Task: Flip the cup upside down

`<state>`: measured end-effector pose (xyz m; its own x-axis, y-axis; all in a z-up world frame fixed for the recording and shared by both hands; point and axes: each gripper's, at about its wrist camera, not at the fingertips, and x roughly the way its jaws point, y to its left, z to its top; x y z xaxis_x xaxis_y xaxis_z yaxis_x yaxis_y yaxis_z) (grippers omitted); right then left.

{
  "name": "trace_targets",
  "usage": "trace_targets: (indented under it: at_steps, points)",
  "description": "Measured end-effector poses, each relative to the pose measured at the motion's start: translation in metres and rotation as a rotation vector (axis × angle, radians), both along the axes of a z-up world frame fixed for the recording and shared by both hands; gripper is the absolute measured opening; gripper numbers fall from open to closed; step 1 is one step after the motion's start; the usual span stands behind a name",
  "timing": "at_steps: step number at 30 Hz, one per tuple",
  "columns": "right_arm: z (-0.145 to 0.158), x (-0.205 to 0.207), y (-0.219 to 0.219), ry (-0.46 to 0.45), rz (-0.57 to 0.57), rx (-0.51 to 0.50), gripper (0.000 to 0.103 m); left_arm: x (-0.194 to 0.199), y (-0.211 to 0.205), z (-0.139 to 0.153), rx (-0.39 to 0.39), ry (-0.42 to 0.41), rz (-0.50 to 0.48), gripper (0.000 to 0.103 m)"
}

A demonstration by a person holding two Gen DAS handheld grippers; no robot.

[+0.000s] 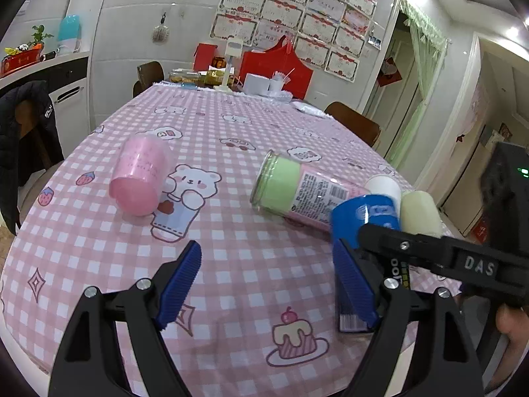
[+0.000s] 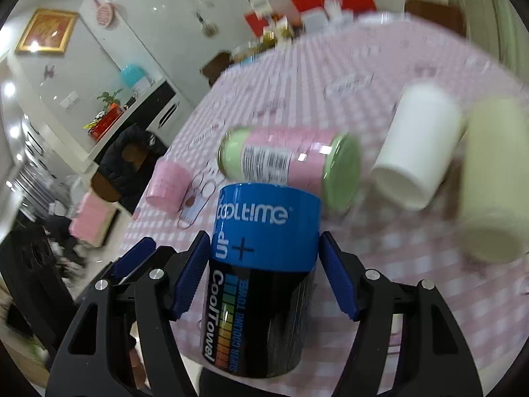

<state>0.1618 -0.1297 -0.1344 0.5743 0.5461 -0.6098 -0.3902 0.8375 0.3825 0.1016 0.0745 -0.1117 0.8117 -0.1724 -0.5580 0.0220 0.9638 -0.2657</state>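
Note:
A blue and black "CoolTowel" cup (image 2: 261, 284) sits between the blue pads of my right gripper (image 2: 261, 274), which is shut on it; it shows in the left wrist view (image 1: 363, 215) as well. My left gripper (image 1: 267, 281) is open and empty above the checked tablecloth (image 1: 231, 248). A pink cup (image 1: 140, 175) lies on its side to the left, also in the right wrist view (image 2: 167, 182). A pink and green canister (image 1: 297, 188) lies on its side at the middle. A white cup (image 2: 416, 149) and a pale yellow cup (image 2: 492, 178) lie at the right.
The far end of the table holds boxes, jars and red bags (image 1: 274, 63). Chairs (image 1: 353, 122) stand at the right and far sides. A chair with a dark jacket (image 1: 23, 139) stands left, by a counter (image 1: 43, 66).

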Motion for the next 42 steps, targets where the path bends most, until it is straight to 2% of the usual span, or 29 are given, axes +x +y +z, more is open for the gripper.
trace_targets:
  at_steps: [3,8,13,24,37,42]
  points:
    - [0.009,-0.016,-0.003,-0.125,-0.047,-0.062,0.064,-0.001,-0.004,0.001,0.005,-0.004,-0.008,0.08]
    - [0.006,-0.028,0.002,-0.256,-0.102,-0.156,0.063,-0.002,-0.014,0.002,0.024,-0.004,-0.027,0.08]
    - [0.001,-0.029,0.006,-0.29,-0.113,-0.186,0.063,-0.002,-0.02,-0.001,0.059,0.001,-0.038,0.08]
    - [-0.004,-0.038,0.01,-0.343,-0.144,-0.222,0.063,0.001,-0.016,-0.008,0.074,0.032,-0.033,0.08]
    - [-0.005,-0.051,0.011,-0.345,-0.133,-0.191,0.063,0.0,-0.022,-0.008,0.091,0.038,-0.046,0.08]
    - [0.001,-0.062,0.01,-0.362,-0.124,-0.164,0.068,-0.005,-0.022,-0.002,0.074,0.026,-0.066,0.08]
